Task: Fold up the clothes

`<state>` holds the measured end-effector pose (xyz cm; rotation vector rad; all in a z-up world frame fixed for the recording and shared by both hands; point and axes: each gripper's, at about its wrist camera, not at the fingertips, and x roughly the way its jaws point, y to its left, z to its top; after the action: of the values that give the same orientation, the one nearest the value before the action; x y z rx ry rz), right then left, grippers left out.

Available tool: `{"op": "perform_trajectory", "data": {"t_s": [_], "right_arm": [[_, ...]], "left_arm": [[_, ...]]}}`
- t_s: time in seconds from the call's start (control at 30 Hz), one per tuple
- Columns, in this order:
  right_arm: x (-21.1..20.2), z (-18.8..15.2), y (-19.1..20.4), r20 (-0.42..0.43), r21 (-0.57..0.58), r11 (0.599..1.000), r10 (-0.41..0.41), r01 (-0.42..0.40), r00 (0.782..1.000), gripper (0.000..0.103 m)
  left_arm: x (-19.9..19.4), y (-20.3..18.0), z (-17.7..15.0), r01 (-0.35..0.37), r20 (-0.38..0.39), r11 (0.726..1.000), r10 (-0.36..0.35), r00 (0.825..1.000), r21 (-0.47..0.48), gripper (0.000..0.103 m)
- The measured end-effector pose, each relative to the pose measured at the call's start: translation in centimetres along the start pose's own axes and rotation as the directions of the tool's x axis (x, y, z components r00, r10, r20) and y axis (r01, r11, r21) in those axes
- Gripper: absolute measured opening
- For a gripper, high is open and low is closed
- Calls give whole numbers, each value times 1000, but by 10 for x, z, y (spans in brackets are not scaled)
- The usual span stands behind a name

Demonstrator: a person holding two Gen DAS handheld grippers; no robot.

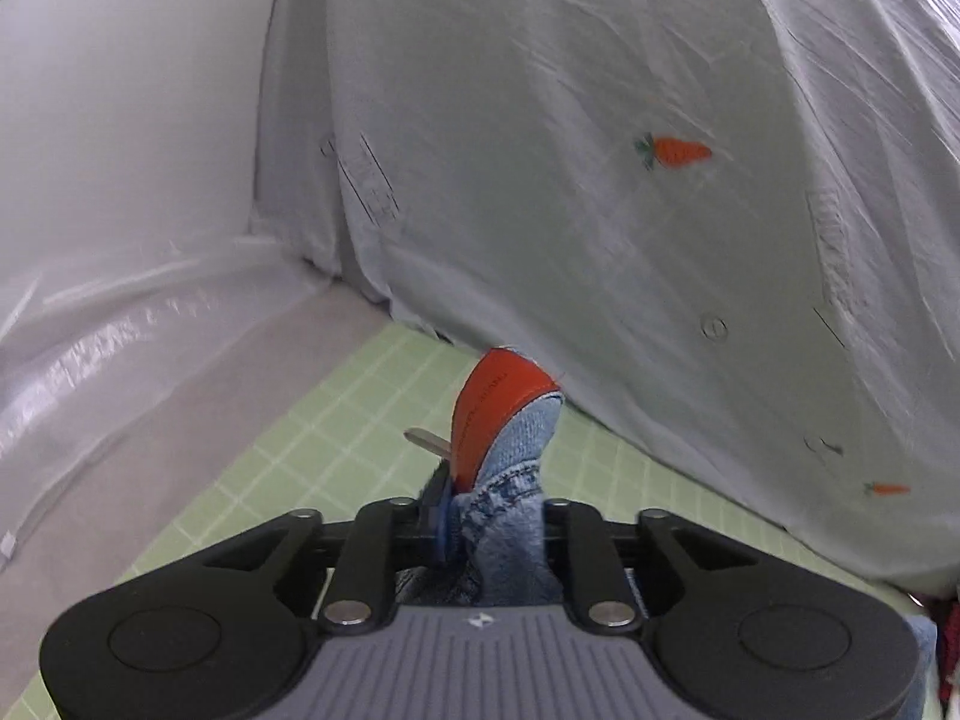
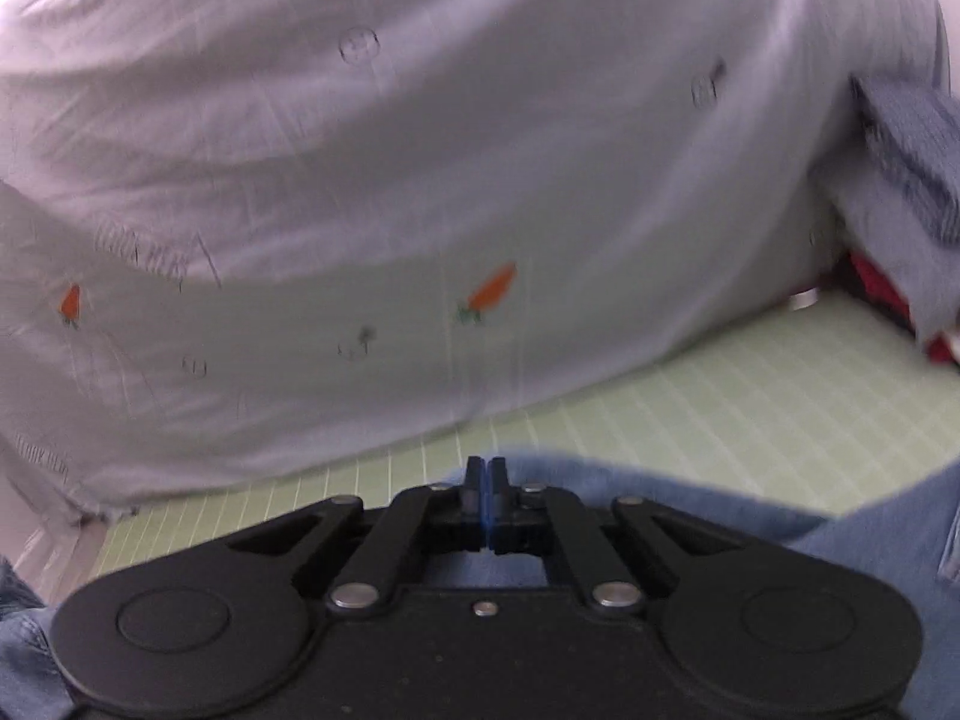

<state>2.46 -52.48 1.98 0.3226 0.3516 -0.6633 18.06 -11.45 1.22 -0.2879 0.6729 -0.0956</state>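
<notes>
My left gripper (image 1: pixel 480 516) is clamped on a bunch of blue denim (image 1: pixel 510 462); the fabric wads up between the jaws and carries an orange-red patch (image 1: pixel 498 387) at the top of the bunch. A small metal tab (image 1: pixel 423 439), maybe a zipper pull, sticks out to the left of it. Can't tell which part of the garment this is.

My right gripper (image 2: pixel 487 474) has its jaws pressed together, blue pads touching. The same blue denim (image 2: pixel 660 498) lies just under and past the tips, but I can't see cloth between the pads, so can't say whether it's pinching an edge or closed on nothing.

Beyond both: green gridded mat (image 2: pixel 720 396), denim lying low on it in the right view. Behind it, a big white carrot-print sheet (image 1: pixel 600 180) draped over something. Far right of the right view, a stack of other clothes (image 2: pixel 900 192), blue over red.

Both views are motion-blurred, so things are moving. Whether this is a spread-out or a fold pass, I can't tell.

To do it well:
- Keep the left clamp firm; the wad is thick and denim is heavy, so it could creep out.
- Confirm the right has a real pinch before pulling.
- Keep both grips level and the edge between them taut.
- Stay clear of the sheet and the stack.
</notes>
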Motion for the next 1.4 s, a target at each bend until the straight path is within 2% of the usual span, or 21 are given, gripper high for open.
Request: {"op": "perform_trajectory", "data": {"t_s": [0.03, 0.07, 0.1, 0.13, 0.17, 0.23, 0.3, 0.37, 0.43, 0.47, 0.67, 0.73, 0.8, 0.83, 0.9, 0.93, 0.97, 1.1, 1.13, 1.27, 1.4], "right_arm": [[16, 7, 8, 9, -37, 999, -36, 36, 999, 14], [36, 13, 16, -9, -73, 995, -74, 73, 997, 29], [44, 14, 21, -31, -91, 993, -83, 80, 996, 53], [48, 12, 24, -54, -100, 992, -78, 73, 995, 57], [52, 10, 27, -77, -109, 992, -74, 66, 994, 60], [55, -1, 34, -127, -139, 989, -68, 50, 989, 82], [49, -26, 42, -191, -194, 981, -68, 30, 979, 83], [42, -53, 47, -278, -218, 976, -67, 5, 958, 83], [32, -75, 47, -358, -195, 980, -48, -24, 933, 83], [27, -86, 47, -395, -181, 983, -36, -39, 918, 83], [7, -95, 61, -429, -181, 979, 9, -96, 903, 83], [1, -97, 66, -437, -182, 977, 24, -115, 899, 83], [-7, -98, 70, -440, -186, 974, 35, -129, 897, 83], [-12, -98, 70, -440, -188, 973, 36, -131, 897, 83], [-21, -100, 65, -446, -184, 974, 34, -129, 894, 83], [-26, -101, 62, -450, -182, 975, 33, -128, 892, 83], [-31, -102, 58, -451, -181, 976, 29, -124, 892, 83], [-50, -105, 38, -451, -175, 981, -5, -83, 892, 83], [-53, -105, 33, -451, -167, 984, -13, -70, 892, 83], [-64, -104, 6, -453, -127, 992, -34, -27, 891, 83], [-71, -103, -19, -456, -94, 996, -44, 1, 889, 83]], "left_arm": [[11, -3, 5, -37, -21, 999, 37, 999, 12, 58], [19, -2, 8, -62, -48, 998, 63, 997, 14, 61], [25, 1, 9, -82, -68, 997, 82, 994, 9, 61], [28, 6, 9, -96, -81, 995, 95, 992, 0, 63], [27, 12, 7, -103, -87, 995, 102, 991, -12, 73], [21, 30, -2, -157, -111, 987, 154, 982, -24, 86], [16, 52, -18, -238, -162, 971, 231, 960, -28, 86], [10, 75, -37, -312, -235, 949, 294, 926, -41, 86], [1, 98, -58, -365, -313, 927, 324, 893, -83, 86], [-6, 108, -68, -377, -342, 920, 320, 883, -112, 86], [-32, 134, -114, -364, -451, 904, 234, 861, -224, 86], [-36, 131, -123, -337, -460, 905, 191, 867, -260, 86], [-40, 128, -132, -289, -446, 907, 131, 885, -307, 84], [-41, 126, -135, -274, -440, 906, 113, 891, -322, 77], [-43, 121, -140, -266, -433, 907, 107, 895, -327, 51], [-44, 120, -142, -259, -427, 912, 107, 898, -317, 25], [-47, 121, -143, -250, -415, 915, 104, 904, -316, 16], [-65, 135, -145, -252, -378, 911, 118, 918, -327, 9], [-70, 140, -145, -265, -374, 912, 138, 917, -313, 3], [-90, 165, -150, -280, -373, 898, 145, 916, -340, 3], [-106, 158, -152, -306, -362, 915, 201, 910, -261, 3]]}}
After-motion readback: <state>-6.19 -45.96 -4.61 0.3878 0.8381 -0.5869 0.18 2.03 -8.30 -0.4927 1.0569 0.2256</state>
